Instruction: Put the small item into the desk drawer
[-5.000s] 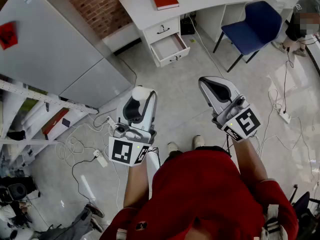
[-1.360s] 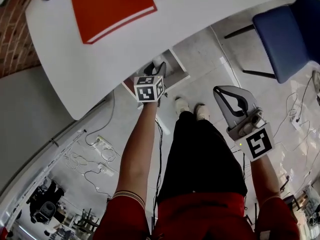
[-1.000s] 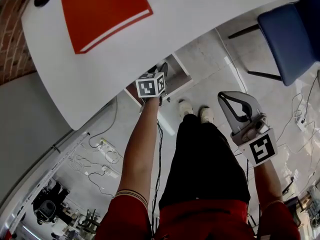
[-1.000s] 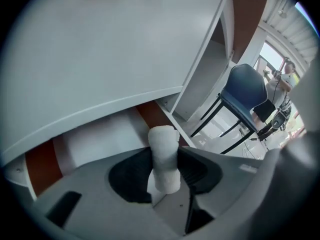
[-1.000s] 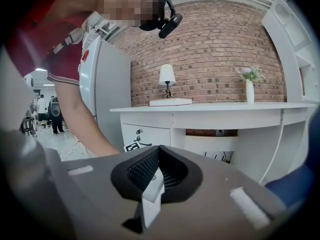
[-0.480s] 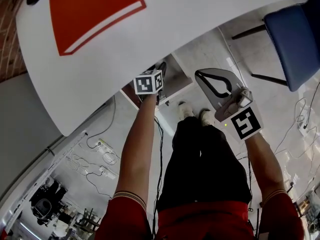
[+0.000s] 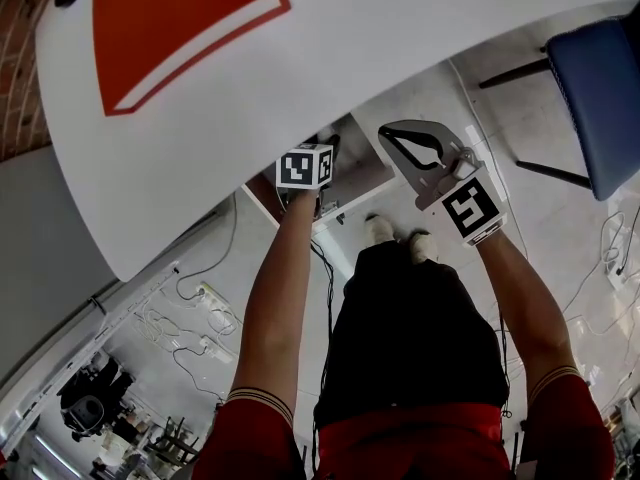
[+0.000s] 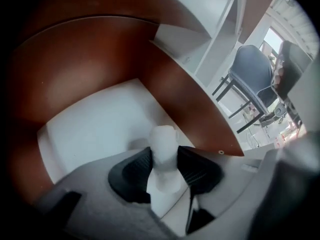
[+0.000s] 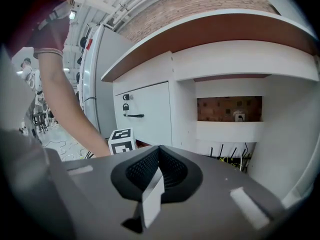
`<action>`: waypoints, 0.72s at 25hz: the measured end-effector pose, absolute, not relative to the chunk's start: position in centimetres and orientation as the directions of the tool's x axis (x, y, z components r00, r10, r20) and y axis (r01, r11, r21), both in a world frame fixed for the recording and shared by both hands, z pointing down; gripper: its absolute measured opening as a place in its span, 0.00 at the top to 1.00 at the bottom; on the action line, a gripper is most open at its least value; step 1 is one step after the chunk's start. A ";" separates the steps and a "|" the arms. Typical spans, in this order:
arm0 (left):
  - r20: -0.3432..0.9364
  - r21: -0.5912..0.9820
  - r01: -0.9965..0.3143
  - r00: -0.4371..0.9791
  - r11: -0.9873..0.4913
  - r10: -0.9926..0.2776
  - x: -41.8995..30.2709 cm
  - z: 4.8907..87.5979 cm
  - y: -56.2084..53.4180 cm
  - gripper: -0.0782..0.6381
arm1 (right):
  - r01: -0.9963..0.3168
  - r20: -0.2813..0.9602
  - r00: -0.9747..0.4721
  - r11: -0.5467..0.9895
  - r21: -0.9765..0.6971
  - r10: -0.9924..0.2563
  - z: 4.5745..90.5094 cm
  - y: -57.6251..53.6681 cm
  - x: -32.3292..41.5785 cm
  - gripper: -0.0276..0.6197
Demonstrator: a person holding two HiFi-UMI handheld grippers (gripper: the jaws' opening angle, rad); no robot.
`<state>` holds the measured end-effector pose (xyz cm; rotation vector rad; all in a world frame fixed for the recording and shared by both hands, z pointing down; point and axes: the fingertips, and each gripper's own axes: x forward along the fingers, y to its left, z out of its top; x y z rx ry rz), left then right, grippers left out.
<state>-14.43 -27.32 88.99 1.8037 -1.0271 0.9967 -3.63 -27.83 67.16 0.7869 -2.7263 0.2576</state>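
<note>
The left tongs [image 8: 164, 159] were clenched on the item [image 8: 163, 136] about its middle, holding it inside the open drawer [image 8: 90, 129], low over the white floor, seemingly so that it could be let go there; whether it touched the floor could not be told. Its long axis ran along the tongs, rounded end leading down into the drawer. The right tongs [image 9: 159, 148] were pressed together on nothing, out in front of the surface [image 7: 400, 28], probably to leave the left room.

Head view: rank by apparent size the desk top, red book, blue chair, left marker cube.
1. white curved desk top
2. red hardcover book
3. blue padded chair, frame-cropped
4. left-hand black-and-white marker cube
</note>
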 end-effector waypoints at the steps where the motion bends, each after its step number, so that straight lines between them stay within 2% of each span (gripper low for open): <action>1: 0.902 0.261 -0.906 0.351 -0.333 -0.251 -14.5 89.3 -27.2 0.67 | -0.542 0.325 -0.809 0.835 -0.094 -0.489 67.5 -27.9 -3.7 0.94; 14: 0.912 0.330 -0.931 0.357 -0.156 -0.200 -15.1 91.9 -26.3 0.66 | -0.495 0.330 -0.834 0.864 -0.093 -0.442 69.9 -28.1 -5.9 0.94; 18: 0.910 0.333 -0.931 0.359 -0.148 -0.208 -15.2 91.9 -26.4 0.59 | -0.487 0.331 -0.837 0.869 -0.089 -0.435 70.0 -27.8 -6.1 0.94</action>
